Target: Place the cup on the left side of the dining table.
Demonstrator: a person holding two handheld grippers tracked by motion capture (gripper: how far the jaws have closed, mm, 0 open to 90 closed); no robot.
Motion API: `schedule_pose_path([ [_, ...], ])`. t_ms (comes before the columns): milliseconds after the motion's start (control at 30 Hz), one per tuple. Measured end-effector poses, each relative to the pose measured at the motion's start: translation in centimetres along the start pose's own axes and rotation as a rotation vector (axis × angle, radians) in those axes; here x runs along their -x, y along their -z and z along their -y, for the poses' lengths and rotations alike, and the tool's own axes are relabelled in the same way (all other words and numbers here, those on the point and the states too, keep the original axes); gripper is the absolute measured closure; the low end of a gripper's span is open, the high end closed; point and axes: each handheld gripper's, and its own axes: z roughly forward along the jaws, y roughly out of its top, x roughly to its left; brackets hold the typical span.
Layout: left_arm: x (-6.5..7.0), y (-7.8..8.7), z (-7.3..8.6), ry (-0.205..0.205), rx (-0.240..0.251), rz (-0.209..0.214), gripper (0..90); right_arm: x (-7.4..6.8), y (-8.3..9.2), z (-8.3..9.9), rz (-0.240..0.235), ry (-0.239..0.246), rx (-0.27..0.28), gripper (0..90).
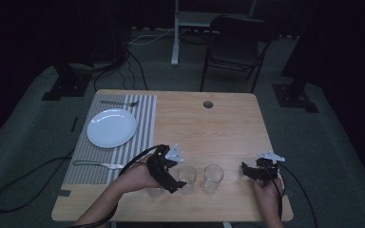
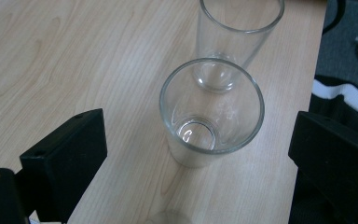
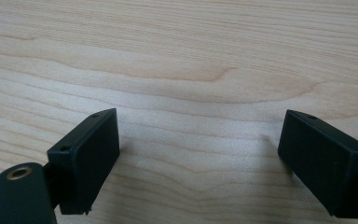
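While both tongs (image 2: 196,154) (image 3: 198,158) gape, left gripper view reveals two glasses (image 2: 212,109).

The left gripper (image 2: 200,154) stood with its jaws spread wide on either side of a drinking glass (image 2: 210,112), bare wood showing on both flanks. A second glass (image 2: 235,42) stood just behind it, closing off that side. The right gripper (image 3: 200,163) had open jaws over bare table (image 3: 177,60). Across the far half the wood lay open; the placemat (image 1: 145,123), plate (image 1: 111,128) and fork (image 1: 119,103) occupied the left side.
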Motion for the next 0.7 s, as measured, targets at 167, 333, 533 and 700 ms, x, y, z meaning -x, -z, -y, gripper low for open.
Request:
schedule_pose_path([
  [167, 0.3, -0.8, -0.9, -0.028, -0.048, 0.018, 4.8, 0.0, 0.0, 0.0, 0.0, 0.001, 0.0, 12.2],
  [333, 0.3, -1.5, -1.5, -0.028, -0.075, 0.02, 4.7, 0.0, 0.0, 0.0, 0.0, 0.001, 0.0, 12.2],
  [533, 0.6, -2.8, -2.5, -0.04, -0.131, 0.038, 6.1, 0.0, 0.0, 0.0, 0.0, 0.001, 0.0, 12.1],
  [700, 0.6, -3.3, -2.9, -0.058, -0.163, 0.029, 12.6, 0.0, 0.0, 0.0, 0.0, 0.001, 0.0, 12.2],
])
